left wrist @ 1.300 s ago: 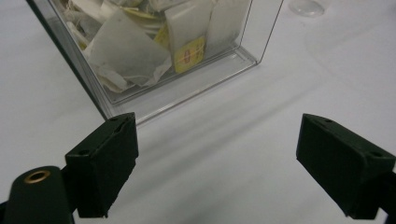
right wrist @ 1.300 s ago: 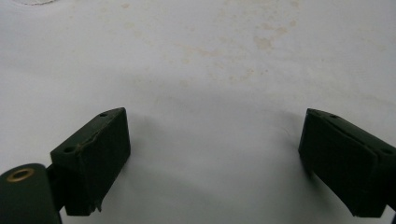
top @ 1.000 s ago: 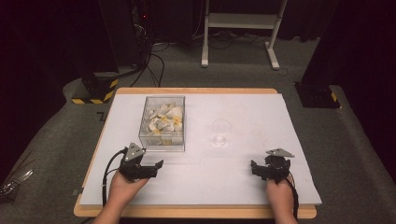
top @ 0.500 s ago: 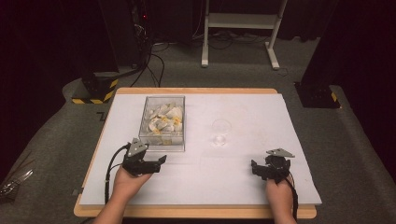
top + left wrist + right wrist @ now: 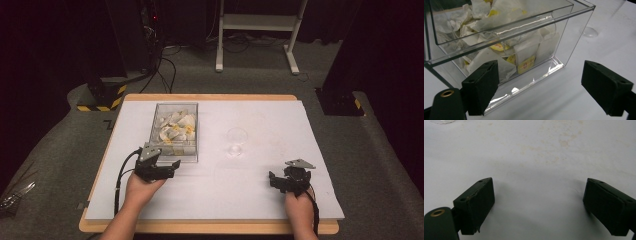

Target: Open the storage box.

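Since the earlier frames the left gripper (image 5: 169, 167) has slid forward and to the right along the counter (image 5: 260, 195), closing in on the near wall of the clear, square-sided plastic box (image 5: 176, 131), while the right gripper (image 5: 286, 181) has kept its place near the counter's front right. From the left gripper view the box (image 5: 506, 42) stands just ahead of the jaws, crammed with crumpled white paper sachets bearing yellow labels (image 5: 524, 56); the jaws are spread wide with nothing between them, the left one in front of the box's lower edge, though actual contact cannot be told. A small clear glass dish (image 5: 236, 142) sits on the white sheet to the right of the box, apart from it. The right gripper's jaws are likewise wide apart, empty, over bare, faintly stained white surface (image 5: 536, 157).
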Demonstrator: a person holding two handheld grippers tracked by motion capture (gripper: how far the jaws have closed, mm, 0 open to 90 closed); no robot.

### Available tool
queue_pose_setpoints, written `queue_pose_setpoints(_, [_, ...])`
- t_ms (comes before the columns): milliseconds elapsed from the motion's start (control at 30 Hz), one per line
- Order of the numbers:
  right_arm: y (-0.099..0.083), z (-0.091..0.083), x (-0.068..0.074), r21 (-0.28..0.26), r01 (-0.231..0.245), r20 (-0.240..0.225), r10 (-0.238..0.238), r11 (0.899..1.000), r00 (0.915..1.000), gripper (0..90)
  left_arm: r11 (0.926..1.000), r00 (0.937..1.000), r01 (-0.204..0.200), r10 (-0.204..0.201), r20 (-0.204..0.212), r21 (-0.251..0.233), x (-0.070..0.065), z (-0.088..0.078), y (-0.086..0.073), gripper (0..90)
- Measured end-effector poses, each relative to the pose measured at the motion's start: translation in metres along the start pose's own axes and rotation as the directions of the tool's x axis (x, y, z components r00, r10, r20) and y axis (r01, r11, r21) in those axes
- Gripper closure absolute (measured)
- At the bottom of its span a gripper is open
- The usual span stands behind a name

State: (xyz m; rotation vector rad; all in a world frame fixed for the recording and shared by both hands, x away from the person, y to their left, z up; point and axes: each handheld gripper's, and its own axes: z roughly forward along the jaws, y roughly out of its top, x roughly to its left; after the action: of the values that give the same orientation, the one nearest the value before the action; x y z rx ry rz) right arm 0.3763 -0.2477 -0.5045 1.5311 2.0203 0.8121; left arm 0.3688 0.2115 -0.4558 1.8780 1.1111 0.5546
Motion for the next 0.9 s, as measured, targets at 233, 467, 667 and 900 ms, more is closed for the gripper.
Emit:
queue_pose_setpoints(233, [0.000, 0.000, 0.000, 0.000, -0.001, 0.001, 0.001, 1.000, 1.0000, 10.0, 0.9990, 0.9999, 0.014, -0.014, -0.005, -0.042, -0.001, 0.004, 0.002, 17.1])
queue_pose_setpoints(467, [0.000, 0.000, 0.000, 0.000, 0.000, 0.002, 0.000, 1.000, 1.0000, 10.0, 0.9988, 0.9999, 0.009, -0.009, -0.010, -0.049, -0.002, 0.008, 0.002, 17.1])
queue_pose_setpoints(667, [0.000, 0.000, 0.000, 0.000, 0.001, 0.002, -0.001, 1.000, 1.0000, 10.0, 0.9984, 0.9999, 0.009, -0.009, -0.010, -0.056, -0.004, 0.010, 0.002, 17.1])
queue_pose_setpoints(900, [0.000, 0.000, 0.000, -0.002, 0.002, 0.003, -0.002, 1.000, 1.0000, 10.2, 0.9977, 0.9999, 0.008, -0.009, -0.014, -0.068, -0.005, 0.012, 0.003, 19.4])
